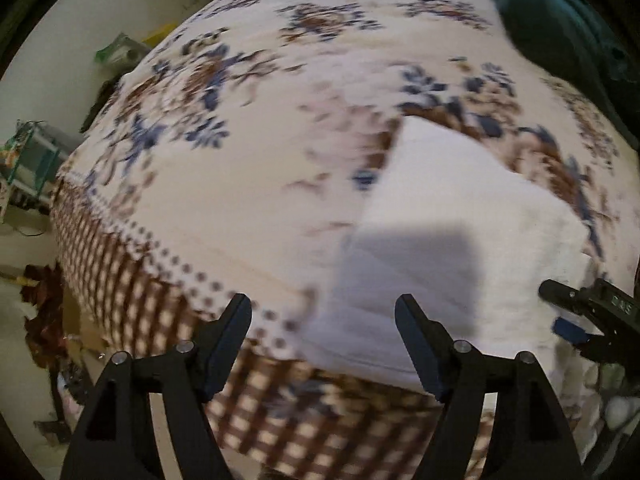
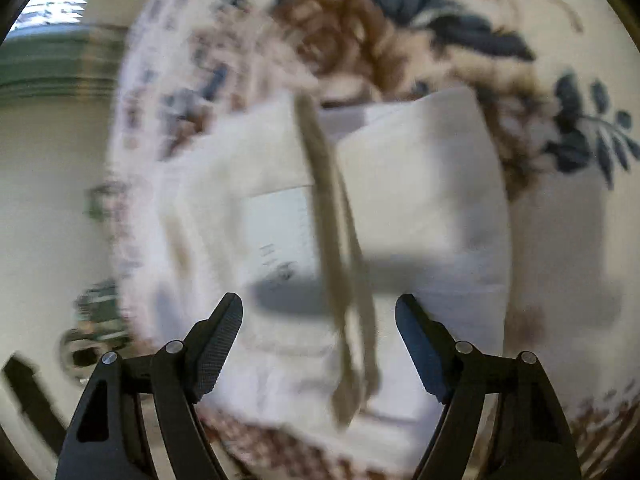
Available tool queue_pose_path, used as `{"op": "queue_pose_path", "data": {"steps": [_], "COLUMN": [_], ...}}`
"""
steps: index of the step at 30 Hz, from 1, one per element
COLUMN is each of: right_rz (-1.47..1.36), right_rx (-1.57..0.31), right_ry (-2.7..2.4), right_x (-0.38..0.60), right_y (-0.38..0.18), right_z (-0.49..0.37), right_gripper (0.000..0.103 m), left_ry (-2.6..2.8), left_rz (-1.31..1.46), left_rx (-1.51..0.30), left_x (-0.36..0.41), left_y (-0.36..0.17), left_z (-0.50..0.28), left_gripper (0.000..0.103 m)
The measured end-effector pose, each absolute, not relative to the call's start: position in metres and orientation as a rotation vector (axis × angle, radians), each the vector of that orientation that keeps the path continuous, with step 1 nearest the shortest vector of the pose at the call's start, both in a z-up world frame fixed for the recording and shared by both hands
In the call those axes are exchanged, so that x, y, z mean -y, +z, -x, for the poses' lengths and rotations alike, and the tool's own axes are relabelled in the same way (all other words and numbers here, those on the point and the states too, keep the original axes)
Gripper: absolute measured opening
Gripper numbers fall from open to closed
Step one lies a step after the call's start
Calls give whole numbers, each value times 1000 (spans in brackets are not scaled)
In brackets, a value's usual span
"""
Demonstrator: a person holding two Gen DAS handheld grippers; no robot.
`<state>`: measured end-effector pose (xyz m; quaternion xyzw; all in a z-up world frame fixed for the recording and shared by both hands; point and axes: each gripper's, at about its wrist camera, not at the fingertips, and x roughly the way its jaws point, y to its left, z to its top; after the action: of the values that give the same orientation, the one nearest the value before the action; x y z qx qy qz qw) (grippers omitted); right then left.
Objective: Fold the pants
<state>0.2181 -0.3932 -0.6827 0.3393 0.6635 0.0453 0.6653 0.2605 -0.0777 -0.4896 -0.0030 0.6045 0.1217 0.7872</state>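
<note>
The white pants (image 1: pixel 460 240) lie folded into a thick rectangle on the floral bedspread (image 1: pixel 260 160), near the bed's front edge. My left gripper (image 1: pixel 323 312) is open and empty, just left of the pants' near corner. In the right wrist view the pants (image 2: pixel 420 184) show their waistband opening, a white label (image 2: pixel 280 232) and a beige drawstring (image 2: pixel 332 240) hanging down the middle. My right gripper (image 2: pixel 319 312) is open and empty above the waistband. Its fingertips (image 1: pixel 560 292) show at the right edge of the left wrist view, by the pants' right side.
The bedspread has a brown checked border (image 1: pixel 160 320) at the front edge. A dark teal cloth (image 1: pixel 560 28) lies at the far right corner of the bed. Shelves and clutter (image 1: pixel 28 160) stand on the floor to the left. Both views are motion-blurred.
</note>
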Motion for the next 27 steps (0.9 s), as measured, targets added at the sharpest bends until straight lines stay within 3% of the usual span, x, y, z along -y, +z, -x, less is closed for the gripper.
{"op": "queue_pose_path", "data": {"steps": [3, 5, 10, 18, 24, 27], "right_rz": [-756, -752, -667, -727, -742, -763], "right_rx": [-1440, -1416, -1370, -1255, -1313, -1394], "right_ry": [100, 118, 117, 89, 29, 28], "right_x": [381, 375, 371, 454, 509, 515], "right_y": [-674, -667, -643, -574, -585, -609], "right_z": [-219, -217, -205, -157, -136, -136], "right_gripper": [75, 39, 15, 8, 8, 20], "left_ry": [287, 293, 290, 221, 164, 141], "left_rz": [-36, -60, -70, -3, 99, 110], "left_rx": [-1308, -1300, -1309, -1321, -1348, -1369], "left_x": [66, 63, 60, 65, 69, 77], "left_y": [-493, -495, -501, -497, -500, -505], "left_z": [-258, -257, -258, -268, -283, -287], "left_gripper": [73, 73, 73, 73, 73, 73]}}
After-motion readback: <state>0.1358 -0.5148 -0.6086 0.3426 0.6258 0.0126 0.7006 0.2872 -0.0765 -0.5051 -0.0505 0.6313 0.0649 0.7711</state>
